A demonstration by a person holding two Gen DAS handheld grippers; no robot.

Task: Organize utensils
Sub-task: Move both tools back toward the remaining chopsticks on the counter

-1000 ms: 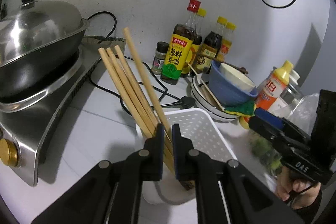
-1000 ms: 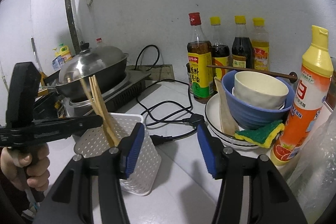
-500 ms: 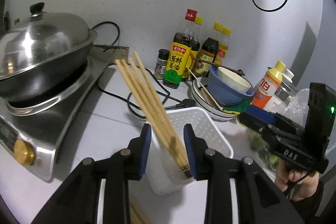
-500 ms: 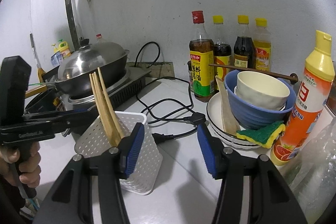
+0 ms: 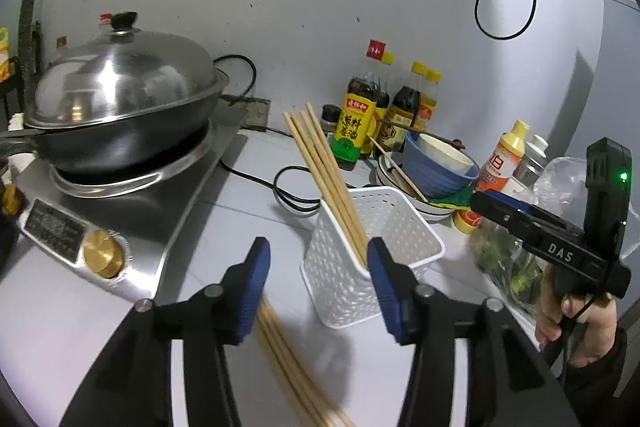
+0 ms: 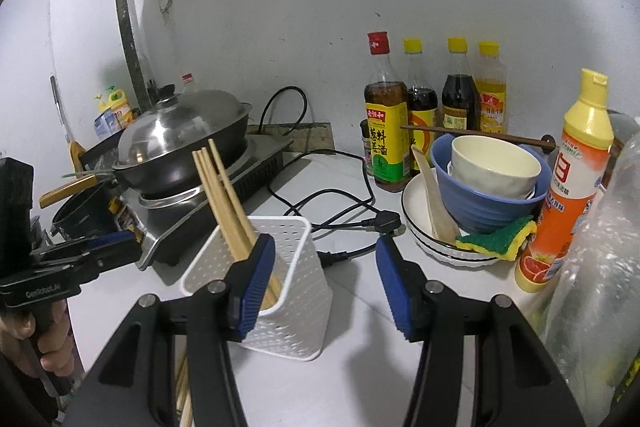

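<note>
Several wooden chopsticks (image 5: 325,175) (image 6: 224,201) lean upright in a white perforated utensil holder (image 5: 370,259) (image 6: 280,301) on the grey counter. My left gripper (image 5: 318,285) hangs just in front of the holder. Its jaws are opening and nothing is between them. More loose chopsticks (image 5: 294,367) (image 6: 182,387) lie on the counter under that gripper. My right gripper (image 6: 326,279) stands open beside the holder with nothing between its pads. A wooden spatula (image 6: 434,199) and a dark chopstick (image 6: 480,137) rest on the stacked dishes.
A lidded wok (image 5: 120,99) sits on a cooker (image 5: 100,227) at the left. Sauce bottles (image 6: 386,119) line the wall. A blue bowl (image 6: 488,203) on plates, a sponge (image 6: 496,239), an orange bottle (image 6: 576,179) and a black cable (image 6: 344,207) crowd the right.
My left gripper opened, let go of the chopsticks, which stay leaning in the white holder, and drew back from it. The right gripper shifted slightly, still open.
</note>
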